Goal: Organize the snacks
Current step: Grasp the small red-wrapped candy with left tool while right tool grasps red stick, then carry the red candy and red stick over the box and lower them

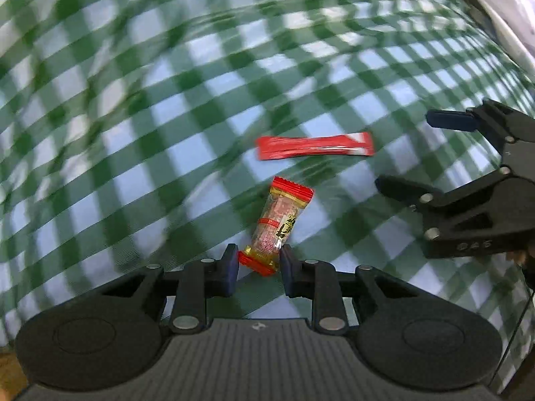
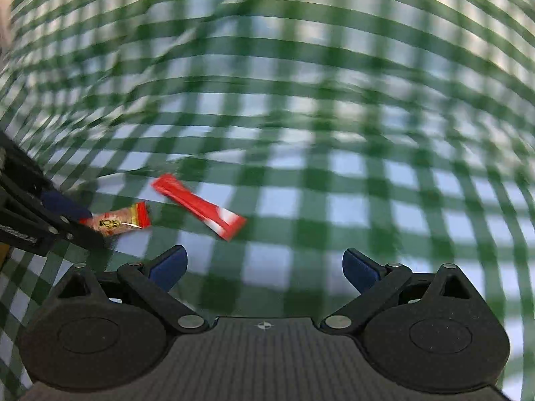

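Observation:
My left gripper [image 1: 259,267] is shut on the lower end of a small candy [image 1: 277,224] in a clear, gold and red wrapper; the candy sticks out forward above the cloth. A long red stick packet [image 1: 314,147] lies flat on the cloth just beyond it. My right gripper [image 2: 264,267] is open and empty, with the stick packet [image 2: 200,206] ahead and to its left. In the right wrist view the candy [image 2: 117,223] shows at the left between the left gripper's fingers [image 2: 63,205]. In the left wrist view the right gripper [image 1: 414,153] is open at the right.
A green and white checked tablecloth [image 1: 167,100] covers the whole surface, also in the right wrist view [image 2: 334,133]. A white patterned object [image 1: 501,6] stands at the far right corner. Both views are motion-blurred.

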Demonstrator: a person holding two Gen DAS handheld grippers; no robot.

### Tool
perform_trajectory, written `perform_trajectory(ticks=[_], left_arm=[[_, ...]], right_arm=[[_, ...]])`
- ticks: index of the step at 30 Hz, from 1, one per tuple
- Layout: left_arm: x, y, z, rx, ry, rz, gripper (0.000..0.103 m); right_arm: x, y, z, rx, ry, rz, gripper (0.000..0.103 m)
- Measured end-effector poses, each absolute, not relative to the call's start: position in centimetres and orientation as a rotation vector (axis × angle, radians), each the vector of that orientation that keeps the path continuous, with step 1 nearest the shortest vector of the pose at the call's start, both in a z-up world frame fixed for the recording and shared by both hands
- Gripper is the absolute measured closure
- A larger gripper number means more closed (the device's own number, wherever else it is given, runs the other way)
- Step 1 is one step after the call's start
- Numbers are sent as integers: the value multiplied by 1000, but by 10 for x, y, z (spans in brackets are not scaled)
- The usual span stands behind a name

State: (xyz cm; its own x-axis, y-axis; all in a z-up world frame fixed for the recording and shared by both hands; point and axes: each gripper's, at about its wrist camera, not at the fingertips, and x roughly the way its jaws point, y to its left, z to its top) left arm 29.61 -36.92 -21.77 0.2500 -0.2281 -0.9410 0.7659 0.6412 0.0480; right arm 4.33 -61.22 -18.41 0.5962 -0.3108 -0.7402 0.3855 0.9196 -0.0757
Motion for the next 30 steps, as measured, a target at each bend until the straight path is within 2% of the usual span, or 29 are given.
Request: perform_trajectory(ticks=[4, 8, 9, 10, 11, 12, 15, 19, 25, 30], left_arm=[[304, -355, -212, 530, 1125, -688, 74], [303, -353, -210, 512, 1131, -682, 74], [301, -351, -208, 502, 1131, -683, 74], [299, -348, -205, 489, 1128, -684, 74], [296, -346, -202, 479, 1122, -689, 74], [293, -344, -199, 469, 1117, -690, 74], [279, -333, -185, 423, 1108, -677, 74], [243, -309, -156, 374, 1077, -666, 74], [176, -256, -108, 299, 1059, -670, 74], [125, -203, -69, 262, 1032, -652, 74]], right_arm=[[81, -599, -197, -35, 865, -285, 4], [111, -600, -212, -26, 884, -237, 7], [112, -600, -211, -24, 869, -229, 20], [110, -600, -208, -21, 848, -223, 60], [107, -599, -205, -20, 829, -229, 81], [104, -599, -202, -21, 830, -243, 91], [87, -592, -197, -63, 844, -314, 94], [32, -567, -172, 57, 789, -418, 94], [-49, -484, -124, 200, 702, -509, 94], [-81, -413, -85, 287, 649, -523, 94]])
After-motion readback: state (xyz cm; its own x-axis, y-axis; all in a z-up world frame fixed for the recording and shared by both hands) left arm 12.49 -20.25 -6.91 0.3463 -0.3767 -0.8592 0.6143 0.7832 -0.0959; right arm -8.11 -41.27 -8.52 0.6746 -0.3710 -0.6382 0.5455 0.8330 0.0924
